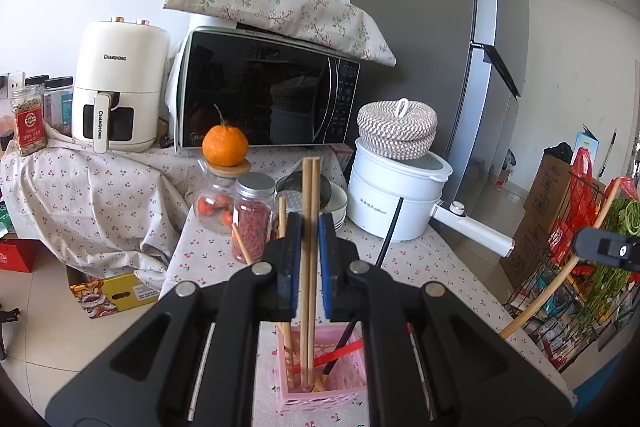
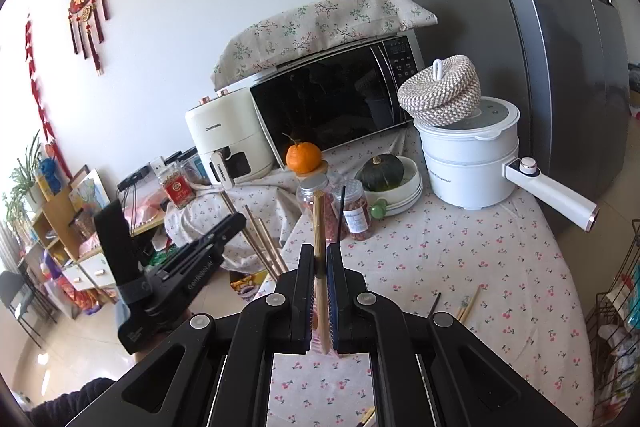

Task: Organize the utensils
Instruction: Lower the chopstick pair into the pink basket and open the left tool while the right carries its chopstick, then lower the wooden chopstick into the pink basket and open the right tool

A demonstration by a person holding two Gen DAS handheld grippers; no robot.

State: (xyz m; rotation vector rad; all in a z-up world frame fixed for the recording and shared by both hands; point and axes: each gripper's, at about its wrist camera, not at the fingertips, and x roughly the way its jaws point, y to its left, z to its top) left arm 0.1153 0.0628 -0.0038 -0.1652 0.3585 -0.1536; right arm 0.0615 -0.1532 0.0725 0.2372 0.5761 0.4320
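Observation:
My left gripper (image 1: 310, 217) is shut on a pair of wooden chopsticks (image 1: 311, 183) held upright. Their lower ends reach into a pink slotted basket (image 1: 352, 383) on the tablecloth, which holds several more sticks, among them red, black and wooden ones. My right gripper (image 2: 320, 249) is shut on a single wooden chopstick (image 2: 319, 215), also upright. A black stick (image 2: 341, 211) rises just behind its right finger; I cannot tell whether it is gripped. In the right wrist view the left gripper (image 2: 234, 223) shows to the left with its pair (image 2: 264, 243). Loose chopsticks (image 2: 468, 303) lie on the table.
Glass jars (image 1: 254, 219), one topped with an orange (image 1: 224, 145), stand behind the basket. A white pot (image 1: 392, 203) with a woven lid, stacked bowls (image 1: 336, 203), a microwave (image 1: 264, 91) and an air fryer (image 1: 120, 87) fill the back. The fridge (image 1: 420, 27) and a wire rack (image 1: 580, 267) are to the right.

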